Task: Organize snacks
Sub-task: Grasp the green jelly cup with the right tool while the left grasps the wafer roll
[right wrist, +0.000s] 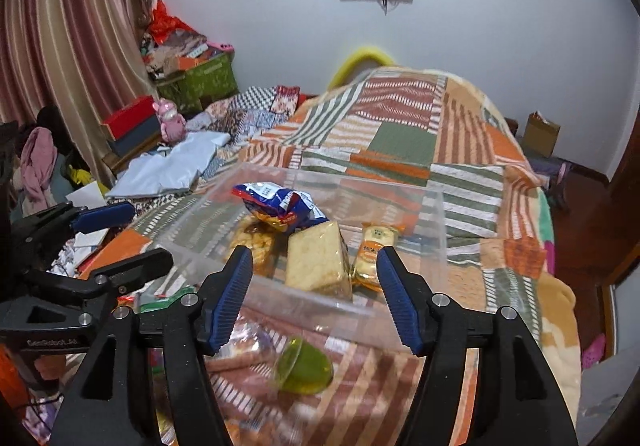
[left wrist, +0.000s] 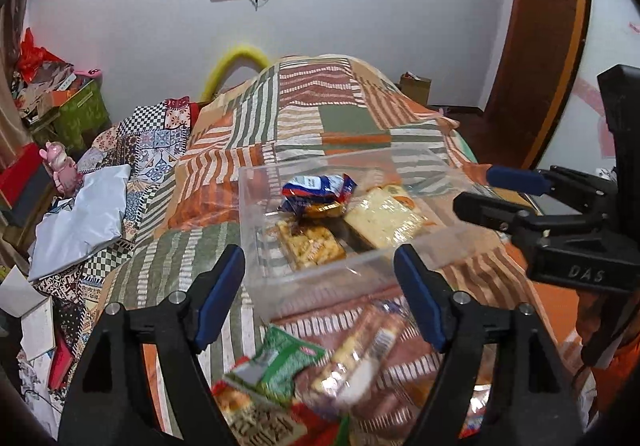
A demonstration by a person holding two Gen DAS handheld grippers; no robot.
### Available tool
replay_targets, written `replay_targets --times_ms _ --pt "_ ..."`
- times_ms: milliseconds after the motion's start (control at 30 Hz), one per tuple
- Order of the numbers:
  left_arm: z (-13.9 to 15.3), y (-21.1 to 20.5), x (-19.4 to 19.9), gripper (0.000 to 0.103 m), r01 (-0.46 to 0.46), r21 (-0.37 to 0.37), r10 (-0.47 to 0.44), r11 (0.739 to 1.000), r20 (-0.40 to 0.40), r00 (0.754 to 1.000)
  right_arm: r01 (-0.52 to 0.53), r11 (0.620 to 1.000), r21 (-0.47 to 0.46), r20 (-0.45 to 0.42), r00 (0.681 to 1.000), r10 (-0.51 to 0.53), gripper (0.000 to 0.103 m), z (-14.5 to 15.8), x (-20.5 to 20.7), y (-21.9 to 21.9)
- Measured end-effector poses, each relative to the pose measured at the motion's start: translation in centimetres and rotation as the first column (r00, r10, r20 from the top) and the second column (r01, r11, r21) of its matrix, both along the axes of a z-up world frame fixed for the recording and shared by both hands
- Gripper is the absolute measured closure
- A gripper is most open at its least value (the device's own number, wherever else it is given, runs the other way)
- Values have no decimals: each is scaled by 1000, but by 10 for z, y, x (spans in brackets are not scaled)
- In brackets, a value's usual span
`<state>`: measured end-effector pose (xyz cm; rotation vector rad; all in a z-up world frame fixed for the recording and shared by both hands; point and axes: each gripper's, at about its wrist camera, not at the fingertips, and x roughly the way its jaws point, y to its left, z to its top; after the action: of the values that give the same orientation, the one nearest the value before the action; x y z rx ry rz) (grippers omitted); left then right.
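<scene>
Gaping empty: left gripper (left wrist: 320,294), right gripper (right wrist: 316,298) marked "DAS", above clear box (left wrist: 256,205).

Clear plastic box (right wrist: 432,230) on bed holds several wrapped snacks (right wrist: 320,266).

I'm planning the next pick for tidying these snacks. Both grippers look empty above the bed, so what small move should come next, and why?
Probably lower the right gripper onto the green jelly cup just below it. Its jaws stand open with nothing between them, and the cup lies outside the clear bin, which already holds several packets.
</scene>
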<state>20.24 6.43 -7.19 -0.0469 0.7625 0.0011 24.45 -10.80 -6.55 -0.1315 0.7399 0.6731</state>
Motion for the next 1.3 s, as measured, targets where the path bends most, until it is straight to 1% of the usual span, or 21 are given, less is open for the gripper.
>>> replay_targets --times_ms 133,267,367,433,567,667,733,800,833,900,967,1167,1233,1300 --pt "-1 -4 -16 21 20 -19 -20 1000 -8 1000 5 1000 11 26 1000 -6 36 4 -18 -11" --pt "-14 -7 -25 20 35 -16 -36 999 -46 998 8 1000 0 25 1000 -8 35 -4 -30 -16" --pt "-28 -8 -30 20 44 -13 -44 999 -80 996 4 1000 -5 -3 1000 -4 35 -15 -35 -20" --pt "-38 -8 -32 20 54 -14 -55 998 -102 993 1 1000 -5 -42 999 -1 35 -28 -35 -22" --pt "-56 -12 -31 20 85 3 -83 996 -144 986 -1 999 -38 -84 996 -2 35 -50 -32 -21" --pt "-65 -16 -26 20 110 -6 -109 994 -171 979 -12 999 -49 -122 993 6 35 -62 -28 -18" --pt "-71 -19 -21 24 126 -13 -126 992 -191 973 -19 999 -47 -149 989 12 35 -69 -25 -15" --pt "-77 -21 -15 34 143 -18 -143 990 -213 966 -21 998 -57 -163 987 12 35 -77 -23 -12" --pt "-79 -22 -12 35 149 -24 -150 989 -224 963 -22 998 -60 -170 985 11 35 -81 -22 -10" --pt "-86 -24 -7 45 160 -38 -165 986 -246 955 -24 998 -56 -191 981 13 35 -87 -22 -9" --pt "-92 -26 -3 49 173 -53 -181 983 -265 947 -22 999 -42 -211 977 13 39 -91 -19 -10" --pt "-99 -28 4 50 186 -67 -198 980 -278 940 -20 1000 -18 -254 967 15 50 -99 -11 -10" --pt "-100 -30 5 49 198 -60 -207 978 -283 937 -28 1000 -9 -274 962 24 57 -103 -10 -9" --pt "-102 -31 6 49 206 -58 -214 977 -285 934 -38 999 4 -291 956 37 60 -105 -8 -8"
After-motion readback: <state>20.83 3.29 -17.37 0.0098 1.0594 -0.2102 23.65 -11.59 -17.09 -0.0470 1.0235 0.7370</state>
